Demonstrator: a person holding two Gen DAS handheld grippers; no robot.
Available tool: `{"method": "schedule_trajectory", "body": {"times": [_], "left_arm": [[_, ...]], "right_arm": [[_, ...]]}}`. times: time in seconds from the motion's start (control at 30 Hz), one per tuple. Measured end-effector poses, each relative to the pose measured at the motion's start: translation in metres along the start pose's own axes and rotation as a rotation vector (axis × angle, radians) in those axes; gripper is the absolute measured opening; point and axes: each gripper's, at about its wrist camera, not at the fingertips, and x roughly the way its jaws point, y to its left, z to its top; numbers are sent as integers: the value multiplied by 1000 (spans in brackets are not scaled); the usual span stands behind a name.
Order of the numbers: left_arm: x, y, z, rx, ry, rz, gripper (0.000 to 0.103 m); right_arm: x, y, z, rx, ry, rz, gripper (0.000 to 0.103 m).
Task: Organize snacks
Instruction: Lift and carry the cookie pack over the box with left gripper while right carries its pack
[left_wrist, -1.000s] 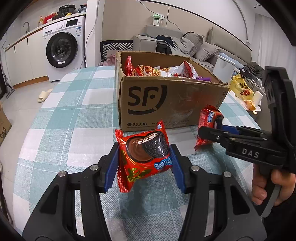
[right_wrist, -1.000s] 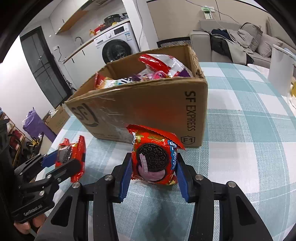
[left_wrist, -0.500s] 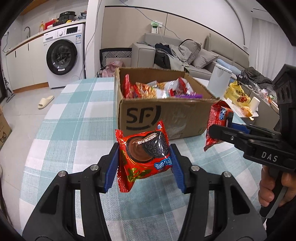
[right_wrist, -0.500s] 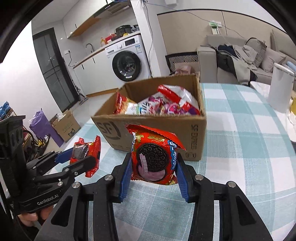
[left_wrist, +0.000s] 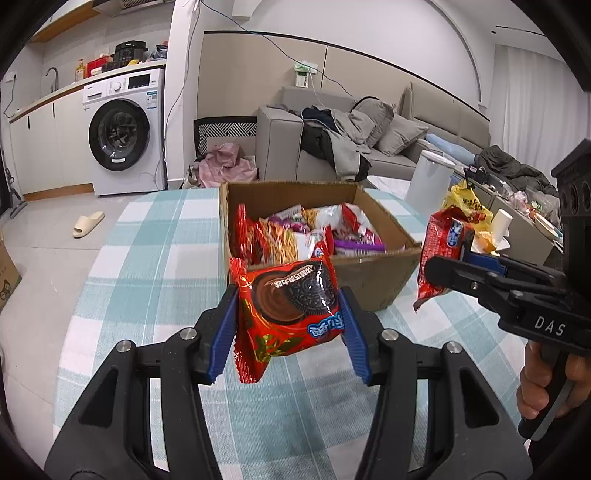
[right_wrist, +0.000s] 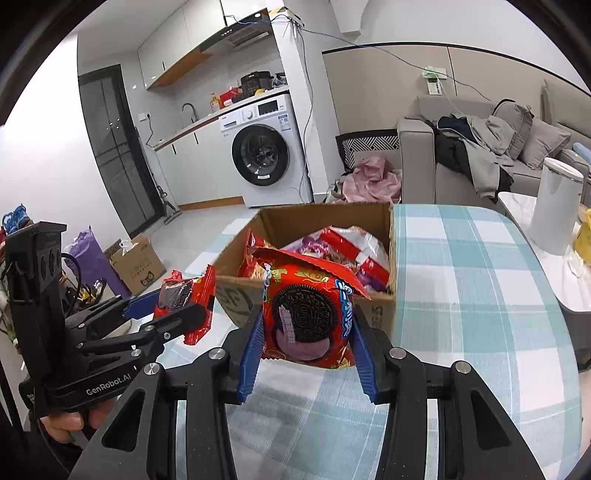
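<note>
The room around my bench

Past the teal-checked cloth on my bench (left_wrist: 155, 258) I see a white washing machine (left_wrist: 123, 134) under a counter, with a black cooker (left_wrist: 130, 51) on top, and a pale slipper (left_wrist: 88, 223) alone on the floor tiles. A pink cloth heap (left_wrist: 225, 166) lies beside a grey sofa (left_wrist: 369, 144) piled with clothes. To my right stand a white canister (right_wrist: 556, 210) and a yellow bag (left_wrist: 467, 205); on the floor to my left, a purple bag (right_wrist: 90, 258) sits beside a small carton (right_wrist: 138, 264).
</note>
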Motion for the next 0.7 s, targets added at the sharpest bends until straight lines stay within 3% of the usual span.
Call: {"method": "schedule_trajectory", "body": {"times": [0.7], "left_arm": [[20, -2, 62, 14, -48, 18, 50]], "right_arm": [[14, 3, 51, -10, -33, 6, 45]]}}
